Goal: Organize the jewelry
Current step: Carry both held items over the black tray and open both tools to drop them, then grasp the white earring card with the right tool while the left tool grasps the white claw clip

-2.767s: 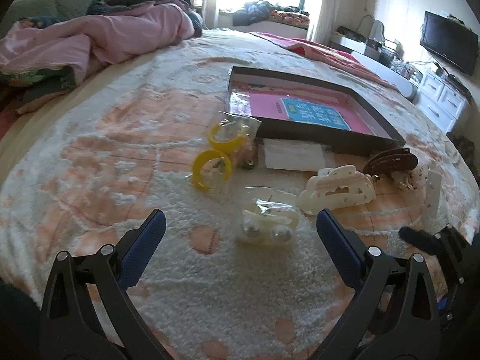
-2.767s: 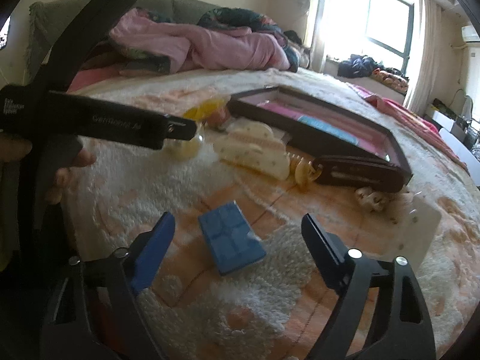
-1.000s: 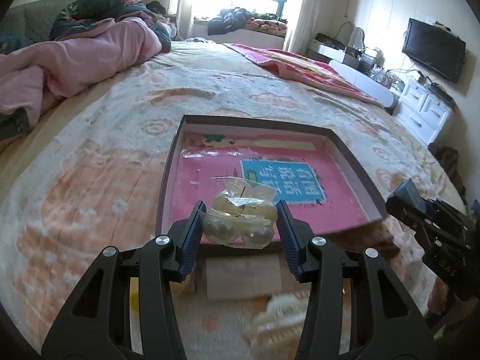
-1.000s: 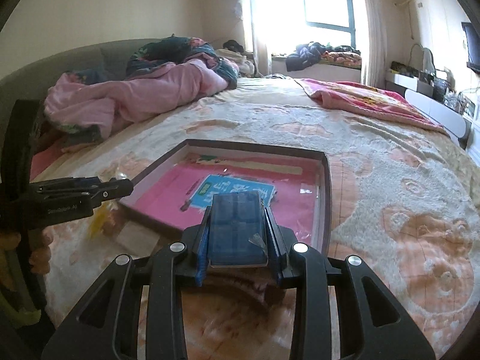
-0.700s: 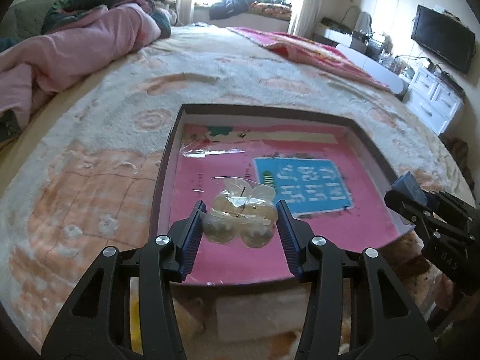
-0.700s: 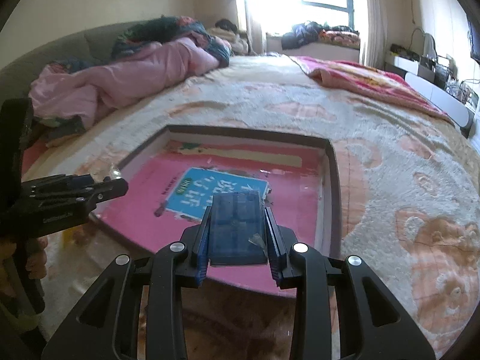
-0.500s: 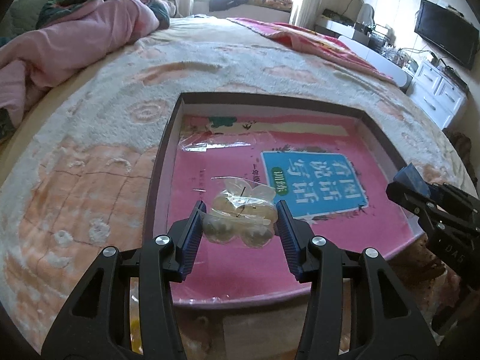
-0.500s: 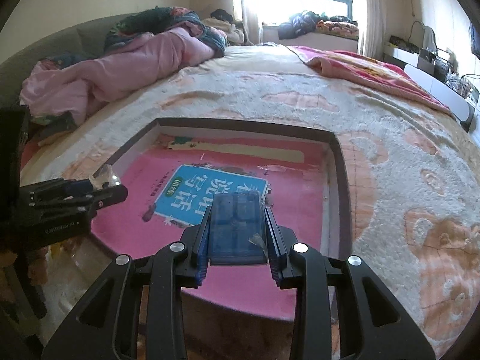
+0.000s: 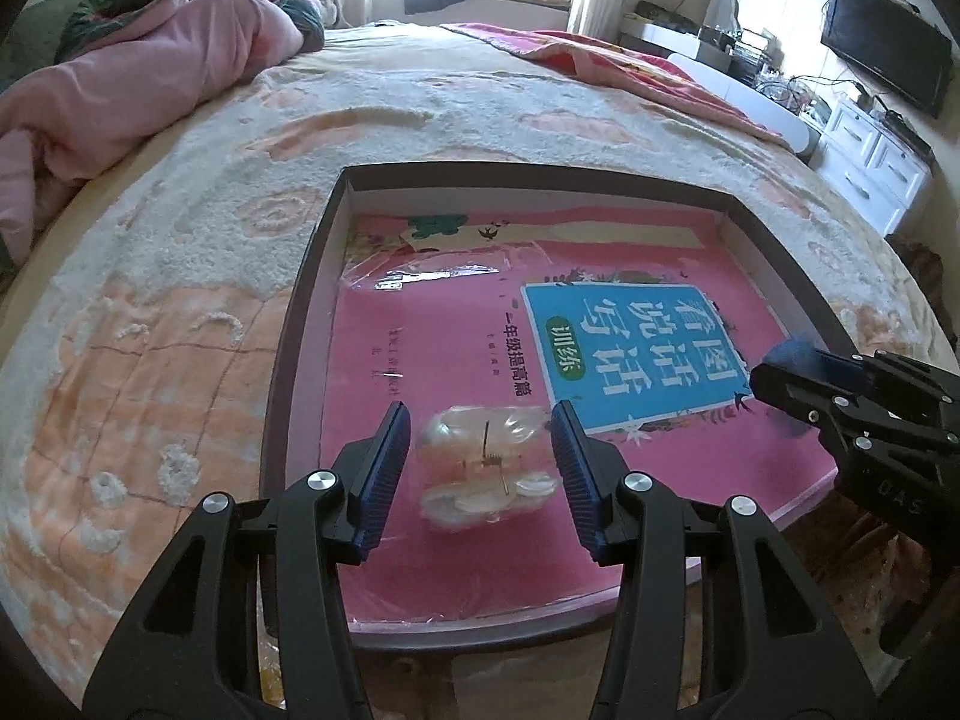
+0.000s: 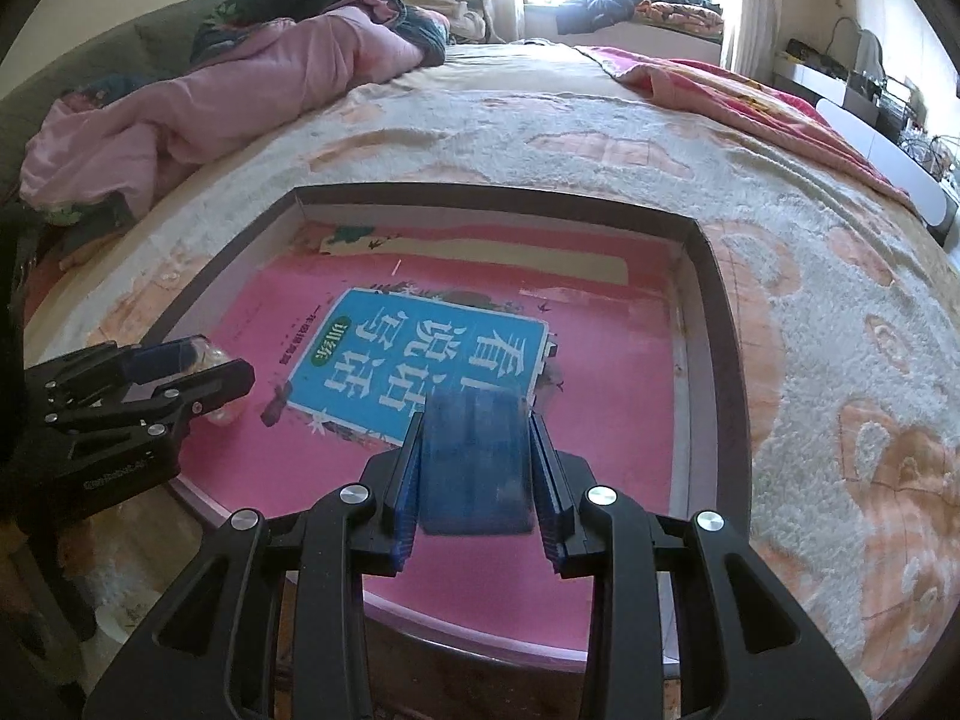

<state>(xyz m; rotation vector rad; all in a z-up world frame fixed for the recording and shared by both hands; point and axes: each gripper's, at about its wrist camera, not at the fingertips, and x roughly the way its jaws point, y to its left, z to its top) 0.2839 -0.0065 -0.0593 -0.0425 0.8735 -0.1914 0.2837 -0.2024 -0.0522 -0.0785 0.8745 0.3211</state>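
A dark shallow tray (image 9: 300,324) lies on the bed with a pink book (image 9: 432,360) inside it. My left gripper (image 9: 480,450) is open over the tray's near left part. A clear bag of pearl earrings (image 9: 486,468) sits between its spread fingers, free of both pads. My right gripper (image 10: 474,468) hovers over the tray's near right part. A blue box (image 10: 474,468) is blurred between its fingers, with a thin gap on each side. The right gripper also shows in the left wrist view (image 9: 840,402), and the left gripper in the right wrist view (image 10: 150,390).
The tray (image 10: 720,300) rests on a fuzzy peach-and-cream blanket (image 9: 180,240). A pink quilt (image 9: 120,90) is heaped at the far left. A white cabinet and TV (image 9: 882,54) stand at the far right. Loose items lie below the tray's near edge, mostly hidden.
Both grippers moved lower over the tray. The left fingers spread apart and the earring bag dropped between them. The right fingers loosened and the blue box is blurred, slipping down.
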